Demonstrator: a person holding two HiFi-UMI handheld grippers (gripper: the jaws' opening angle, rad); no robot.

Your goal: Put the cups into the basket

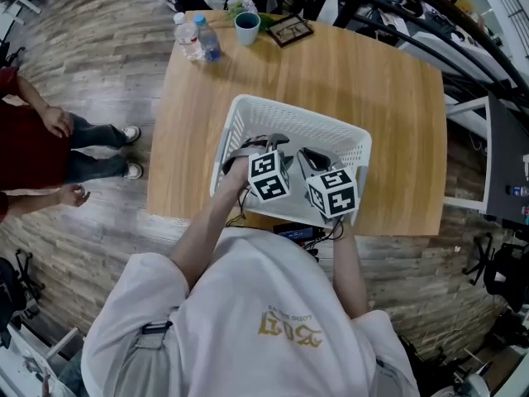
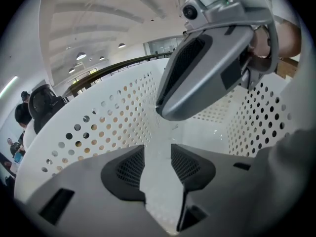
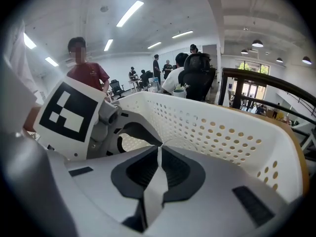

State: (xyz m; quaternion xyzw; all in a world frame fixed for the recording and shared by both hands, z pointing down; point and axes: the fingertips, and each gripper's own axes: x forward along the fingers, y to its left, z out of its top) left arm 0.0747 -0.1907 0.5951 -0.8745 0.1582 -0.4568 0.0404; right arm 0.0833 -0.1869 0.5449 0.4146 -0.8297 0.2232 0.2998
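A white perforated basket (image 1: pixel 297 119) stands on the wooden table (image 1: pixel 388 106), close to the near edge. Both grippers reach down into its near half, side by side. My left gripper (image 1: pixel 254 149) (image 2: pixel 158 149) has its jaws apart, and only the basket's pale floor (image 2: pixel 158 181) shows in the gap. My right gripper (image 1: pixel 312 159) (image 3: pixel 159 154) has its jaws almost together, with a thin pale sliver between the pads; nothing held is visible. Its jaw (image 2: pixel 207 68) hangs just ahead of my left one. A teal cup (image 1: pixel 247 27) stands at the table's far edge.
Two water bottles (image 1: pixel 198 38), a small plant (image 1: pixel 241 5) and a framed picture (image 1: pixel 289 30) sit by the teal cup. A dark device (image 1: pixel 297 232) lies at the near edge. A person in red (image 1: pixel 33 139) stands left of the table.
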